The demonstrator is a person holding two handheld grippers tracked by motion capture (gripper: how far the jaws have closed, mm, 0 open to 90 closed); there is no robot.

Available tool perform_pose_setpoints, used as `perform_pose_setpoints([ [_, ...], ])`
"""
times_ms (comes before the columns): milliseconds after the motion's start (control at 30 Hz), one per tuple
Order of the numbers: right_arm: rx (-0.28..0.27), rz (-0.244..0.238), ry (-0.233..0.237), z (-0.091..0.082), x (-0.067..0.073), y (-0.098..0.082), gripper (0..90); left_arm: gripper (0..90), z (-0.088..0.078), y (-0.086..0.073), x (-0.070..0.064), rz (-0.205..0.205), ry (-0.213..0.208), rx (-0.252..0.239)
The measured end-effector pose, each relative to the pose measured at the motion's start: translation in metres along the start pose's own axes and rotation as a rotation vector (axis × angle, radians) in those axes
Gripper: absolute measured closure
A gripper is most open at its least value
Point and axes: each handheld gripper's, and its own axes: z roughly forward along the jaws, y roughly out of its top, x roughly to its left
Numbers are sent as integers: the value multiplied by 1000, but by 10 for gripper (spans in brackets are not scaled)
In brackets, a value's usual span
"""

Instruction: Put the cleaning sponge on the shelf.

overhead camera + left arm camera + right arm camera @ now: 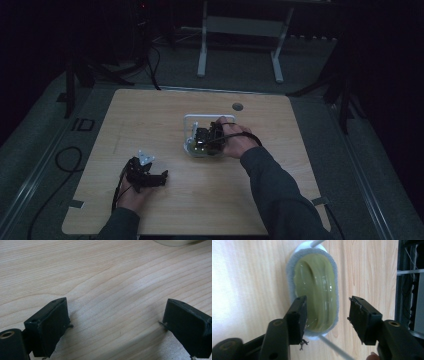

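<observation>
My right gripper (325, 317): jaws wide, gripping nothing | hovers over what looks like green strips (317, 287) in white holder (192, 120) | left gripper (117, 325): wide open, empty, low over table (100, 277)

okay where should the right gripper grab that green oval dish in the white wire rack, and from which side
Probably the long rim of the green oval dish, from above. It stands on edge in the white wire rack, so its thin curved wall faces up toward the right gripper, whose open jaws could straddle it. The rack's wires seem to block any approach from the side.
</observation>
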Motion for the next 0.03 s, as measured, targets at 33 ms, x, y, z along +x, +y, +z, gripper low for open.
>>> perform_pose_setpoints([
  [33, -12, 5, 2, -4, 2, -1, 452, 67, 0, 0, 0, -1, 0, -1],
])
